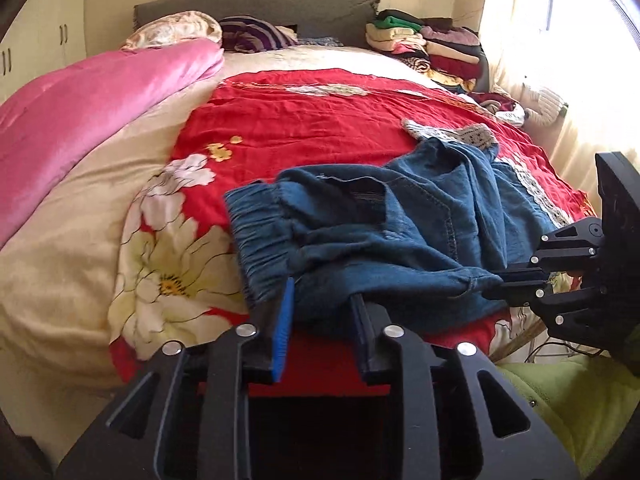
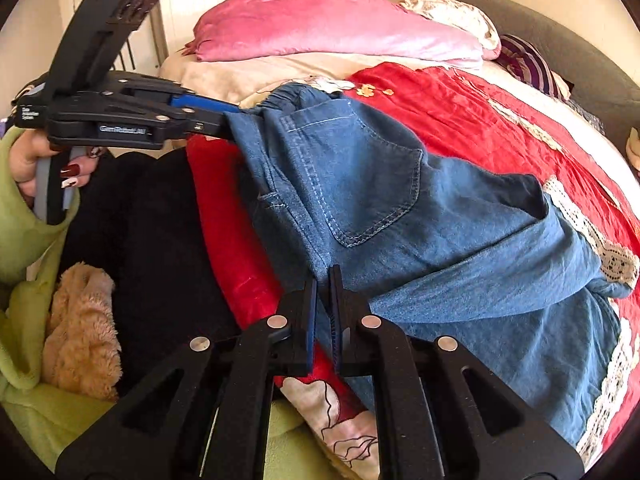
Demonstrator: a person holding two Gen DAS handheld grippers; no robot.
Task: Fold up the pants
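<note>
Denim pants (image 1: pixel 384 236) fill the lower middle of my left wrist view, lying crumpled on the red flowered bedspread (image 1: pixel 304 120), with the elastic waistband toward the left of the frame. My left gripper (image 1: pixel 324 300) stands at the bottom centre with its jaws partly apart; the waistband edge lies between them, and I cannot tell if the pads press on it. At the right edge I see my right gripper (image 1: pixel 496 284), its jaws together on a fold of the cloth. A pink quilt (image 1: pixel 92 116) lies in the upper left and a stack of folded clothes (image 1: pixel 432 48) in the upper right. In my right wrist view the pants (image 2: pixel 400 200) spread from the centre to the lower right, one back pocket facing up. My right gripper (image 2: pixel 324 292) at the bottom centre is closed tight, pinching the edge of the denim. In the upper left my left gripper (image 2: pixel 228 120) reaches the waistband, held by a hand (image 2: pixel 36 160) in a green sleeve (image 2: pixel 24 248).
</note>
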